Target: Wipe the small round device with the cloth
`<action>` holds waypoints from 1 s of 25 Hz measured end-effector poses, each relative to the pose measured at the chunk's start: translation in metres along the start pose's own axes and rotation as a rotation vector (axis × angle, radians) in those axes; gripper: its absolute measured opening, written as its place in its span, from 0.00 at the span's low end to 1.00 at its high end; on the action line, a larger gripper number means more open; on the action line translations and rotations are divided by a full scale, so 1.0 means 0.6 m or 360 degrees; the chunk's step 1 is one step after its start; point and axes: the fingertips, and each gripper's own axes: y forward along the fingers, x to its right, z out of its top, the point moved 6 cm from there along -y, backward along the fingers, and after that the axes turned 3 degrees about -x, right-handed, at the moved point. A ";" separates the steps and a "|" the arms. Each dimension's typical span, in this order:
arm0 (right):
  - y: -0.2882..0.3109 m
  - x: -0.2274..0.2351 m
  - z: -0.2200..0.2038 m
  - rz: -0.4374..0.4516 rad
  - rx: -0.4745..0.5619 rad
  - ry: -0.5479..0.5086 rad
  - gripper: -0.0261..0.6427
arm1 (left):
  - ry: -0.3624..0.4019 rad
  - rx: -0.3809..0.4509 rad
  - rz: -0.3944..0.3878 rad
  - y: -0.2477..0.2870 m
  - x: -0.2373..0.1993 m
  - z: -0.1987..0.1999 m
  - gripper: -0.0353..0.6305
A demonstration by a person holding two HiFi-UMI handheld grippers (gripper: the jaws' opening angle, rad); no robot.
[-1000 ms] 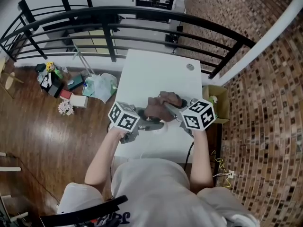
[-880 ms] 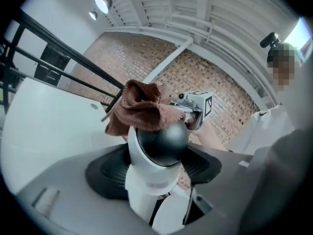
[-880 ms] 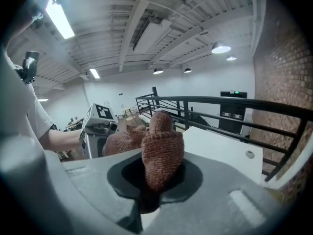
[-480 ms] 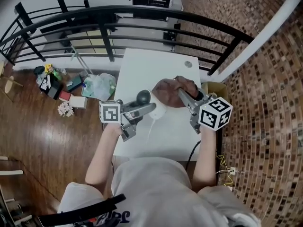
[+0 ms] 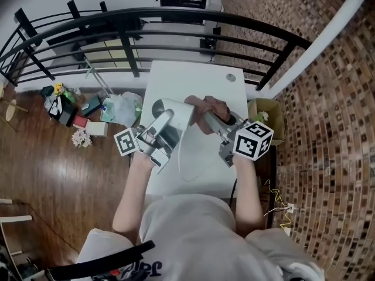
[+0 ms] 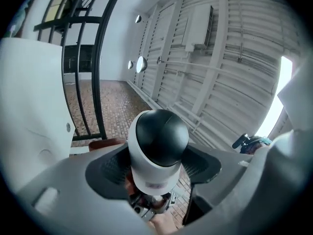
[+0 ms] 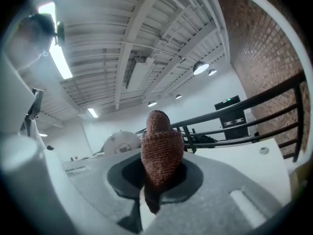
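Note:
The small round device [image 5: 176, 111], white with a black dome [image 6: 161, 136], is held off the white table [image 5: 193, 78], tilted, with my left gripper [image 5: 167, 117] shut on its body. A white cable [image 5: 180, 160] hangs from it to the table. My right gripper [image 5: 206, 115] is shut on a bunched brown cloth [image 5: 210, 105], which sits right up against the device's right side. In the right gripper view the cloth [image 7: 160, 151] stands up between the jaws, with the device [image 7: 121, 142] behind it to the left.
A black metal railing [image 5: 176, 16] runs round the table's far side. A small round grommet [image 5: 231, 78] sits near the table's far right corner. A cardboard box [image 5: 266, 113] stands to the right; a plastic bag [image 5: 123, 107] and clutter [image 5: 61, 101] lie on the wooden floor at left.
The cloth came off the device and swung right, then came back to its side. My left gripper lifted and turned the device, moving it farther up the table.

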 end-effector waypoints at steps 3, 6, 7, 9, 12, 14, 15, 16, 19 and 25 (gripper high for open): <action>0.024 -0.016 -0.004 0.0188 0.0113 0.0189 0.08 | 0.0014 0.0046 0.0002 -0.002 -0.014 0.002 0.58; 0.030 -0.017 -0.011 0.0238 0.0147 0.0291 0.08 | 0.0036 0.0075 0.0023 0.002 -0.028 0.006 0.58; 0.031 -0.020 -0.014 0.0244 0.0129 0.0283 0.08 | 0.0039 0.0089 0.0052 0.001 -0.031 0.006 0.58; 0.037 -0.030 -0.019 0.0259 0.0091 0.0262 0.08 | 0.0028 0.0115 0.0114 -0.007 -0.035 0.005 0.58; 0.045 -0.046 -0.024 0.0312 0.0056 0.0257 0.08 | 0.0013 0.0157 0.0149 -0.020 -0.033 0.007 0.58; 0.050 -0.057 -0.022 0.0353 0.0031 0.0232 0.08 | 0.0027 0.0169 0.0170 -0.024 -0.033 0.015 0.58; 0.053 -0.063 -0.020 0.0368 0.0019 0.0214 0.08 | 0.0029 0.0178 0.0177 -0.026 -0.033 0.020 0.58; 0.057 -0.070 -0.019 0.0384 0.0006 0.0195 0.08 | 0.0028 0.0191 0.0182 -0.028 -0.032 0.027 0.58; 0.066 -0.096 -0.016 0.0499 -0.0021 0.0149 0.08 | 0.0036 0.0248 0.0216 -0.040 -0.034 0.045 0.58; 0.058 -0.123 0.003 0.0675 0.0018 0.0072 0.08 | -0.0002 0.0309 0.0195 -0.047 -0.044 0.063 0.58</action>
